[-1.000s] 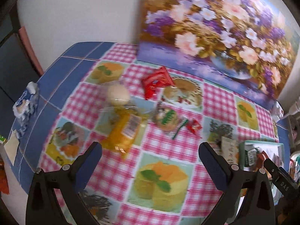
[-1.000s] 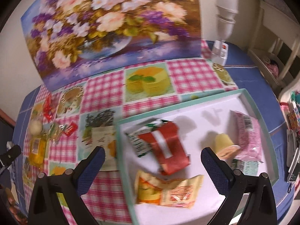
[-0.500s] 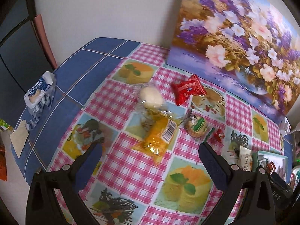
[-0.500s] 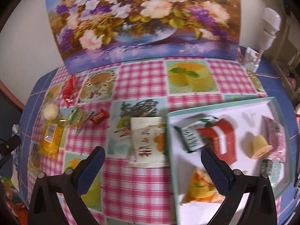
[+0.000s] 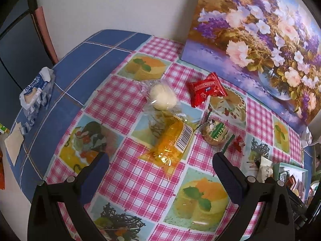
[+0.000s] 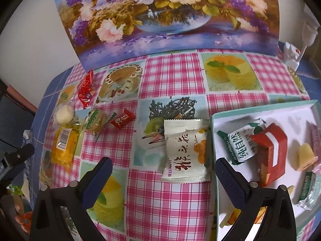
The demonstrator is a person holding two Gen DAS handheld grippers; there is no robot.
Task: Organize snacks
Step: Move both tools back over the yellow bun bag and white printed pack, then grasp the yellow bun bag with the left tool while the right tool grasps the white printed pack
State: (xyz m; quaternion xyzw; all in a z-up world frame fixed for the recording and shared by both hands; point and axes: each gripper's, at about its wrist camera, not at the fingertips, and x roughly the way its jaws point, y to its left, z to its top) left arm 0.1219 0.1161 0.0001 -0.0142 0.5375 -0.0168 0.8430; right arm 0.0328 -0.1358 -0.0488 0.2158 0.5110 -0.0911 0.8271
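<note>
Loose snacks lie on the checked tablecloth: a yellow packet [image 5: 171,142] [image 6: 63,145], a white bun in clear wrap [image 5: 162,97] [image 6: 64,113], a red packet [image 5: 206,89] [image 6: 85,89], a round green-labelled cake [image 5: 215,132] [image 6: 95,121] and a small red candy [image 5: 238,143] [image 6: 122,118]. A white packet [image 6: 185,150] lies just left of the teal-rimmed tray [image 6: 214,140], which holds several snacks. My left gripper [image 5: 160,172] hovers open above the yellow packet. Open and empty, my right gripper [image 6: 163,177] hangs over the white packet.
A flower painting [image 6: 170,14] leans on the wall at the table's back. A blue-and-white wrapper [image 5: 36,92] lies on the blue cloth at the left. A white lamp base [image 6: 291,52] stands at the back right.
My right gripper has swung left from over the tray to above the white packet. My left gripper's view has shifted left and back, showing more of the blue cloth.
</note>
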